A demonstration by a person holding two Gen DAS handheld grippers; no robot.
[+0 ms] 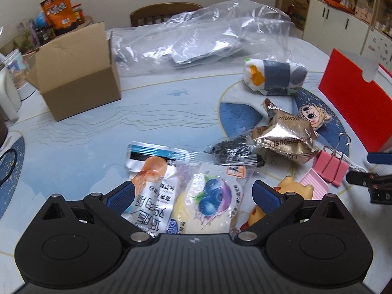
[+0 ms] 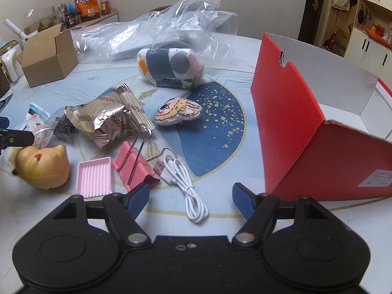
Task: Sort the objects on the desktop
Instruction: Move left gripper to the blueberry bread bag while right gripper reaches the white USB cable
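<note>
left tongs (image 1: 193, 196): spread wide, holding nothing, low over two snack packets at the near edge of the counter (image 1: 152, 112)
right tongs (image 2: 191, 196): spread wide, holding nothing, the white USB cable (image 2: 186, 186) lying on the counter between the blue fingertips (image 2: 138, 194)
snack packets: a white packet with an orange drumstick picture (image 1: 152, 183) beside a blueberry packet (image 1: 210, 196), both between the left fingers
yellow toy head (image 2: 44, 166): just left of the pink ridged tray (image 2: 94, 176)
pink binder clip (image 2: 136, 169): touching the tray's right side, wire handles pointing away
gold foil wrappers (image 2: 107, 120): crumpled, behind the clip, with a dark-contents clear packet (image 2: 65, 122) at their left
cartoon face plush (image 2: 177, 114): on the blue speckled patch, apart from the wrappers
red box (image 2: 306, 132): open, standing at the right, white inside
wrapped tissue roll (image 2: 169, 71): lying on its side past the plush
cardboard box (image 1: 76, 73): open, far left
clear plastic bag (image 1: 203, 34): crumpled along the far edge
wooden chair (image 1: 164, 12): behind the bag
</note>
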